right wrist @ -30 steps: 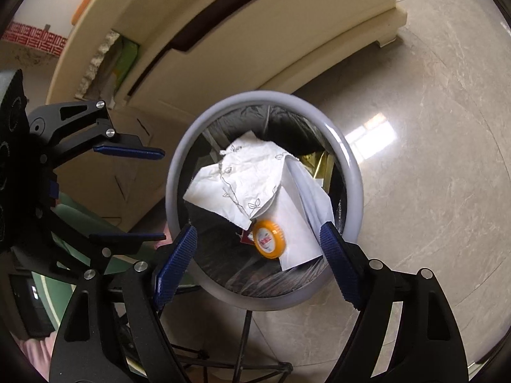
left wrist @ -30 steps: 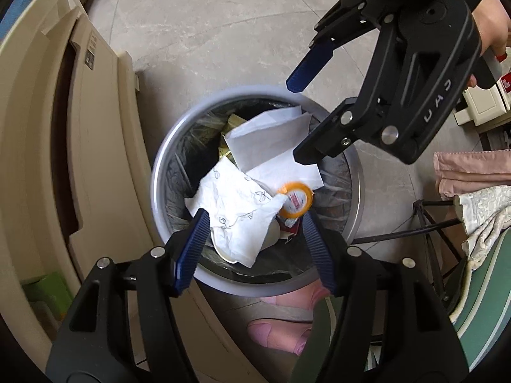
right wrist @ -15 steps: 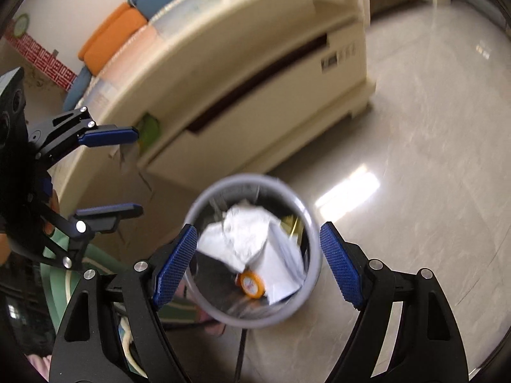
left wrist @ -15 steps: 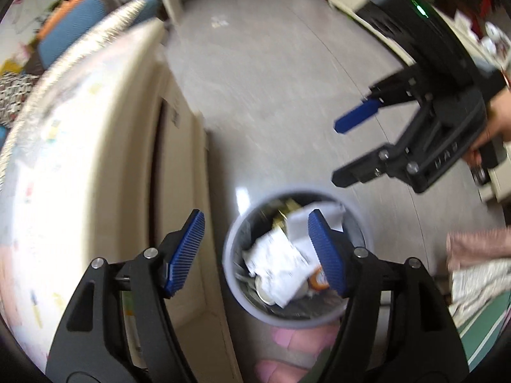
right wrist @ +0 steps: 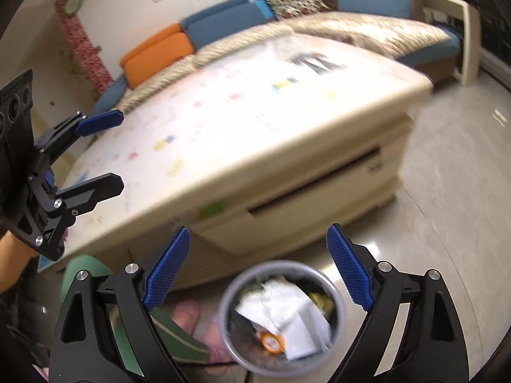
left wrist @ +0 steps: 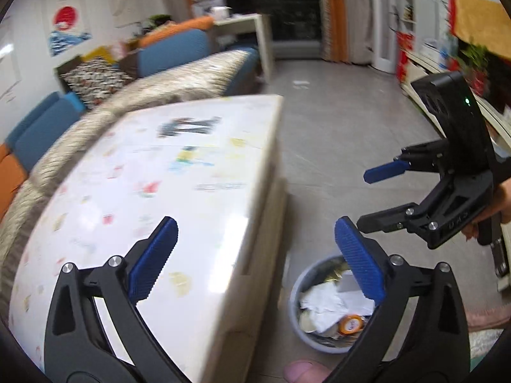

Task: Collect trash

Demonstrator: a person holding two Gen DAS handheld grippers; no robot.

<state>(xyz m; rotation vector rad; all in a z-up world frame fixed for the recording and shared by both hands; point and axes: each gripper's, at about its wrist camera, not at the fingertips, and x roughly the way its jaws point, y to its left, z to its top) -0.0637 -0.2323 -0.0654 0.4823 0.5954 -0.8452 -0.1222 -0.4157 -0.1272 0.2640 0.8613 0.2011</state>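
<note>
A round grey trash bin (left wrist: 295,306) stands on the floor beside the table; it also shows in the right wrist view (right wrist: 225,316). It holds crumpled white paper (left wrist: 322,303) (right wrist: 284,312) and an orange lid (left wrist: 350,324) (right wrist: 271,342). My left gripper (left wrist: 255,265) is open and empty, high above the table edge and the bin. My right gripper (right wrist: 257,274) is open and empty, high above the bin. Each gripper shows in the other's view, the right one (left wrist: 380,194) and the left one (right wrist: 105,153), both open.
A cream low table (left wrist: 166,198) with a printed white top (right wrist: 255,108) stands left of the bin. A sofa (right wrist: 223,22) with blue and orange cushions lies behind it. Grey tiled floor (left wrist: 335,146) spreads to the right. A pink slipper (left wrist: 303,371) is near the bin.
Both grippers have risen far up from the bin and tilted toward the room; the bin now looks small and low in both views. Both stay open and empty.
</note>
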